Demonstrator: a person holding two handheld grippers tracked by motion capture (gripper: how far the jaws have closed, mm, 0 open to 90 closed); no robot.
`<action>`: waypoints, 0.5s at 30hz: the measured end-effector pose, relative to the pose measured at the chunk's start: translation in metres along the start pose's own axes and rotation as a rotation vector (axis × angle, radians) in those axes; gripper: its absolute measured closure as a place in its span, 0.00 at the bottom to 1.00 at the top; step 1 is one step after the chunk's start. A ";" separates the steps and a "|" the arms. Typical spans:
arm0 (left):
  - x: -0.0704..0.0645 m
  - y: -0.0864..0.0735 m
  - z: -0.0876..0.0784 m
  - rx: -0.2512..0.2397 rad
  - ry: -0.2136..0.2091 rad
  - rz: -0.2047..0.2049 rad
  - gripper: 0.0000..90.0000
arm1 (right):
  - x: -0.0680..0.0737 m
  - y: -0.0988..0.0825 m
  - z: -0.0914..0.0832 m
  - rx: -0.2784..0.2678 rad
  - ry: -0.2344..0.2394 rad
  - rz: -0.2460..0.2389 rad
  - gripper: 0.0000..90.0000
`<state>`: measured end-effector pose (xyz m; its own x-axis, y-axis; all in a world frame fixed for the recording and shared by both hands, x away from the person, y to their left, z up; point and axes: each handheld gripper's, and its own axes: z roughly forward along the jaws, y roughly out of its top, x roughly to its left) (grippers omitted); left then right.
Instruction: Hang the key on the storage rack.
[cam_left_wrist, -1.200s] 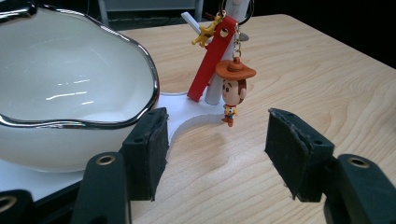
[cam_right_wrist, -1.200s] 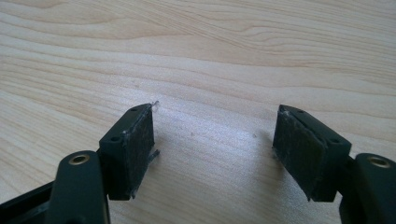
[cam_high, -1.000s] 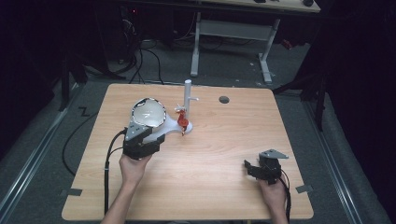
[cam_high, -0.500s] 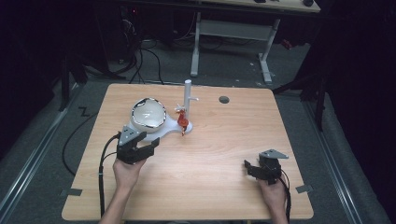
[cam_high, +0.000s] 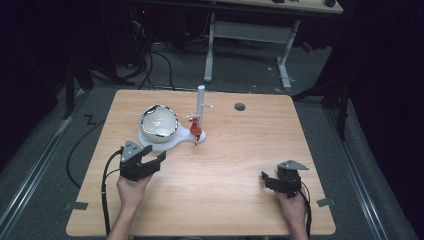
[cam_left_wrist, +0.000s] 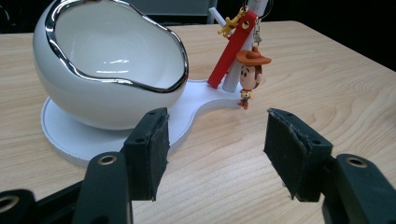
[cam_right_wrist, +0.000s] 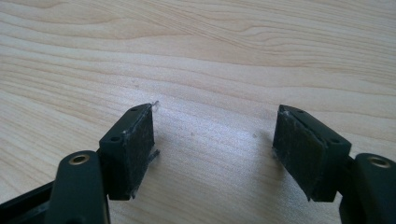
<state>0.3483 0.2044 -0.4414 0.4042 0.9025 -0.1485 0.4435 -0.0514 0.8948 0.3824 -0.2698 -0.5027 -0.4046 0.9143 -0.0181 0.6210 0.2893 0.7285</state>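
The right gripper (cam_high: 272, 179) sits at 5 o'clock on the table (cam_high: 240, 200), jaws spread, holding nothing. The left gripper (cam_high: 150, 159) at 8 o'clock is spread too. Just past it, at 11 o'clock, a white bowl (cam_left_wrist: 109, 70) rests on a white base (cam_left_wrist: 65, 135). A cowboy toy (cam_left_wrist: 250, 74) hangs from the post (cam_high: 201, 107), whose top is cut off in the left gripper view.

A white bowl (cam_left_wrist: 112, 70) with a silver rim sits on a white base (cam_left_wrist: 70, 135) on the wooden bench (cam_high: 225, 165). A cowboy keychain (cam_left_wrist: 250, 74) hangs beside a post (cam_high: 201, 107).
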 end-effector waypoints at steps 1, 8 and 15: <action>0.000 -0.001 0.000 -0.001 -0.001 -0.004 0.45 | 0.000 0.000 0.000 0.000 0.000 0.000 0.33; 0.002 -0.009 -0.001 0.014 0.004 -0.012 0.45 | 0.000 0.000 0.000 0.000 0.000 -0.001 0.33; 0.003 -0.016 -0.004 0.023 0.013 -0.022 0.45 | 0.000 0.000 0.000 0.000 0.000 0.000 0.33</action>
<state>0.3399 0.2099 -0.4546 0.3835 0.9091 -0.1628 0.4706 -0.0407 0.8814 0.3823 -0.2698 -0.5027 -0.4044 0.9144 -0.0181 0.6210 0.2891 0.7285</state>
